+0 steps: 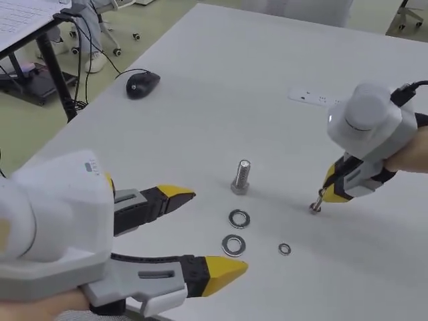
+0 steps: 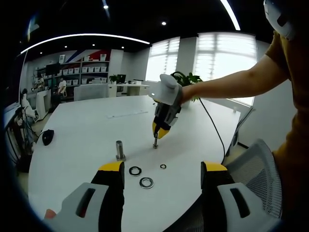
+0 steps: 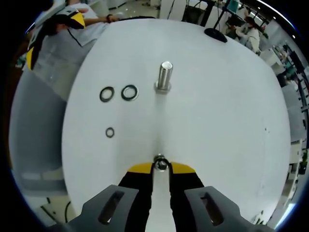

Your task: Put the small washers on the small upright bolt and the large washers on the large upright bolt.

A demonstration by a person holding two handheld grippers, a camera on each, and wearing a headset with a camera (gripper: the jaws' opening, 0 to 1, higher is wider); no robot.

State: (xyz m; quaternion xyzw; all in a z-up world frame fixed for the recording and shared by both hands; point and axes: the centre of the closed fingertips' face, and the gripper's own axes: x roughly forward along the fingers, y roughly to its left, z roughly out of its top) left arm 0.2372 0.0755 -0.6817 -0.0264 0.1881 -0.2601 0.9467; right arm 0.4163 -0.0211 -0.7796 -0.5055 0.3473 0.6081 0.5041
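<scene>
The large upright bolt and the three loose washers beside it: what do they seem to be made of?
The large upright bolt looks like steel with a bright, silvery, probably plated finish; its top gleams in the light. The two large washers and the small washer are likely plated steel too: grey-silver rings, somewhat darker and duller than the bolt. The exact alloy cannot be told.

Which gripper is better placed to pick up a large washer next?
Left. The left tongs hang open right beside the two large flat steel washers; the right tongs are closed on the small upright steel bolt, farther from them.
</scene>
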